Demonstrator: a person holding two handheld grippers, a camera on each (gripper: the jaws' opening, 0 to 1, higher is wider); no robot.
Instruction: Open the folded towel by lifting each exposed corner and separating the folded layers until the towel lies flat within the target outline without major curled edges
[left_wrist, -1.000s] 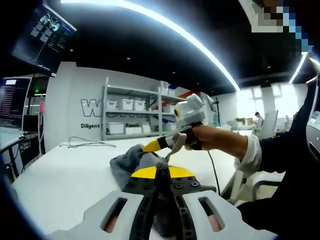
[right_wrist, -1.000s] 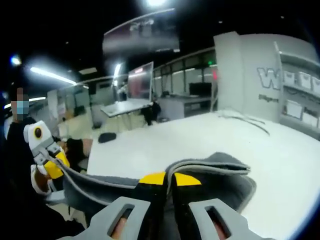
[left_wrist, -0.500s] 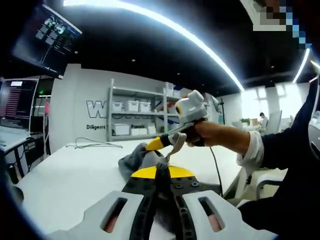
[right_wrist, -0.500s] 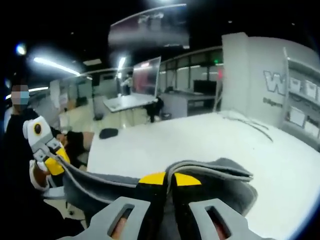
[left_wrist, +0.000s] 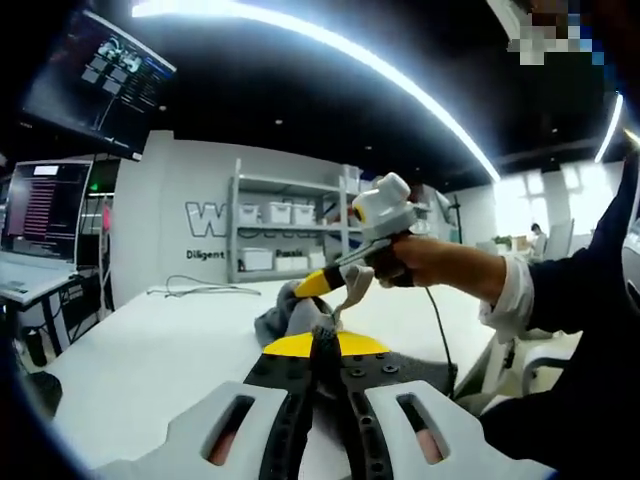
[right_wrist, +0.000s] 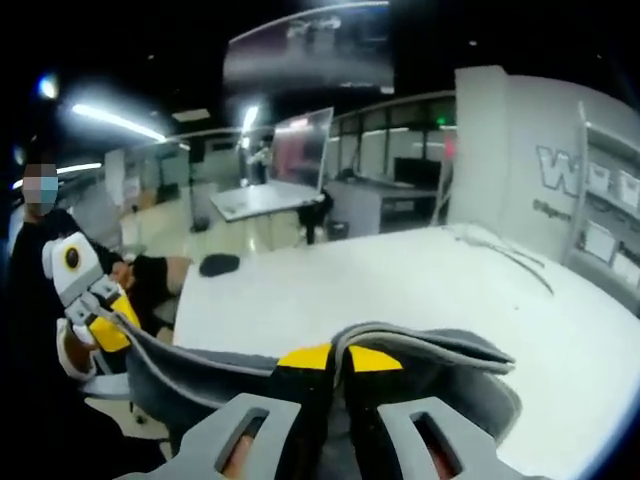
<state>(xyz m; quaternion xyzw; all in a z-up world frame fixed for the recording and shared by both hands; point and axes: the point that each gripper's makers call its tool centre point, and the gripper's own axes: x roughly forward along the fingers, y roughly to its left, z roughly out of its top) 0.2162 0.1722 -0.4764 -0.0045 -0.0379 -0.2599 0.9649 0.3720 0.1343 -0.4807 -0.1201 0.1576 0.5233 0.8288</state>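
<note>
Grey towel (right_wrist: 300, 365) up off white table (left_wrist: 150, 350), pinched tight at 2 spots by L gripper (left_wrist: 322, 345) & R gripper (right_wrist: 335, 358), jaws closed on cloth. Stretched between both, far part bunched. Not flat yet; no outline seen.

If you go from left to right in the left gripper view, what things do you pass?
Computer monitor → cable on the table → shelf with white bins → grey towel → right gripper → person's hand → dark sleeve.
</note>
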